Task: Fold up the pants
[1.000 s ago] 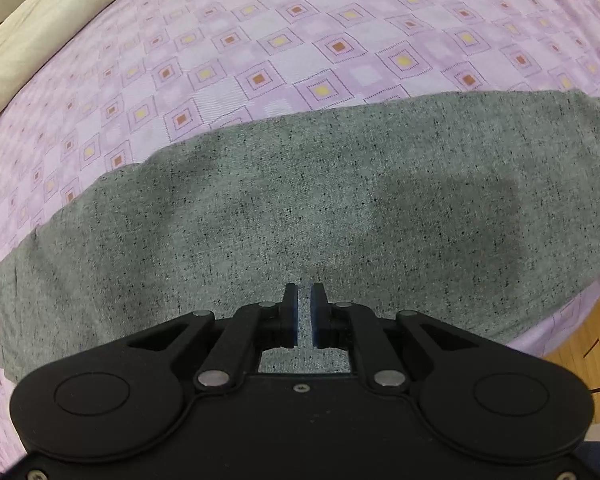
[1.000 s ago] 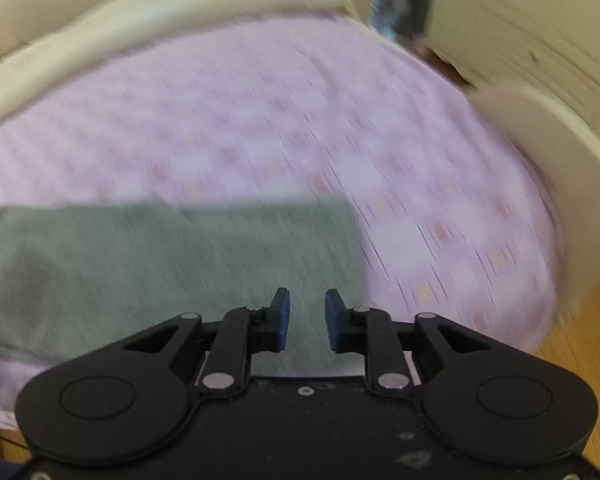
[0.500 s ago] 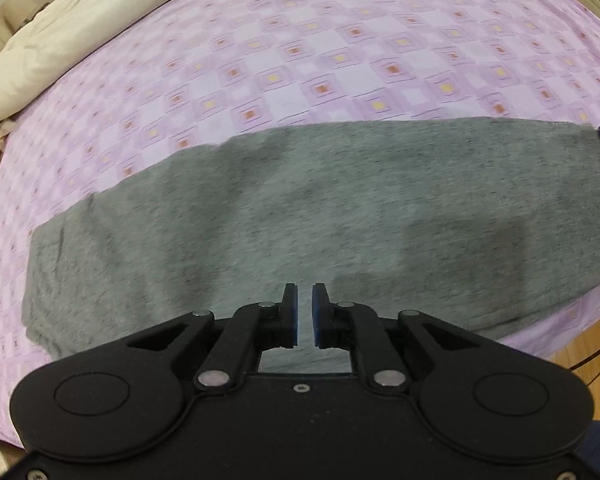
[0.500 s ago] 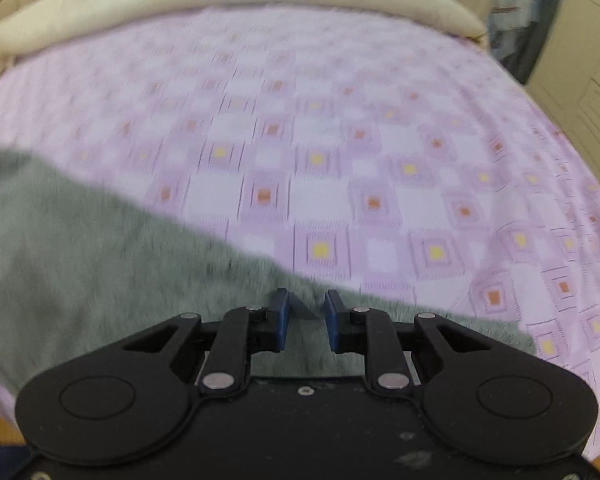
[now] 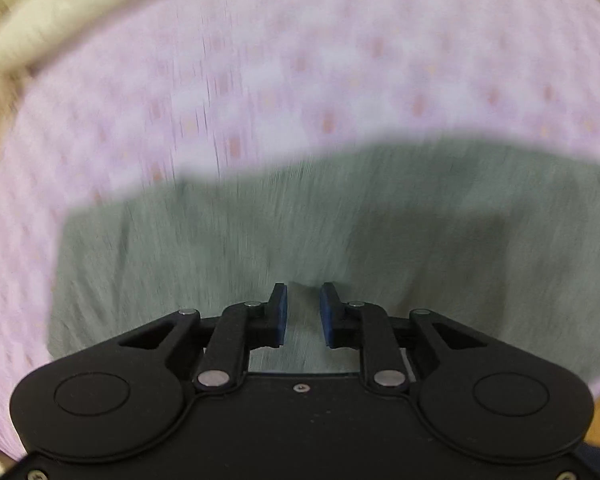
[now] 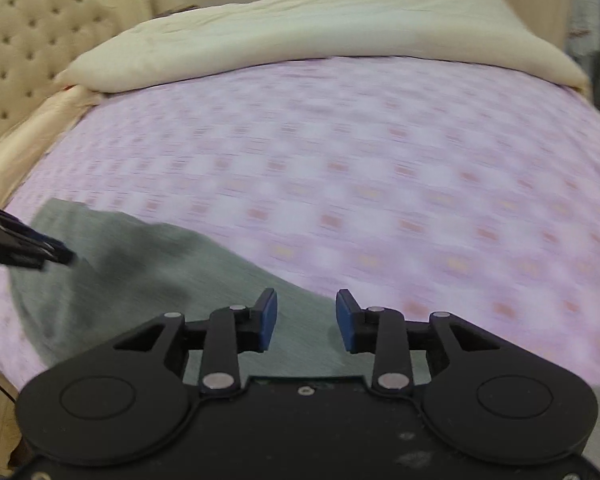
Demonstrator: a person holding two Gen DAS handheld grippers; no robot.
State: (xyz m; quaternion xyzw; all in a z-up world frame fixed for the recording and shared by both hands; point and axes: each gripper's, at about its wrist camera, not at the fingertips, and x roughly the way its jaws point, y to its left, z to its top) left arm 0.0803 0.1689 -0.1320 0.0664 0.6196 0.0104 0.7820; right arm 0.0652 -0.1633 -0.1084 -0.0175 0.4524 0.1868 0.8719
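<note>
We are hovering over the grey knit pants (image 5: 260, 240) on the lilac checked bedsheet (image 6: 380, 180).
Left gripper (image 5: 303, 314) and right gripper (image 6: 306, 318) are both parting wider than before, gripping nothing.

bedspread (image 6: 380, 184) open; duvet (image 6: 320, 28) apparently bounds far edge

Bedsheet (image 5: 300, 80) pattern motion-blurred

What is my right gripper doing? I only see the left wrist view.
Observer: The right gripper has just been opening; jaws apart, nothing pinched, above the gray pants' far edge.
Operator: What's past the purple sheet?
Observer: A tufted cream headboard, at the left.
Operator: Is my left gripper visible there?
Observer: Yes, the left gripper hovers over the pants' left end; its jaws have just been opening, holding nothing.
</note>
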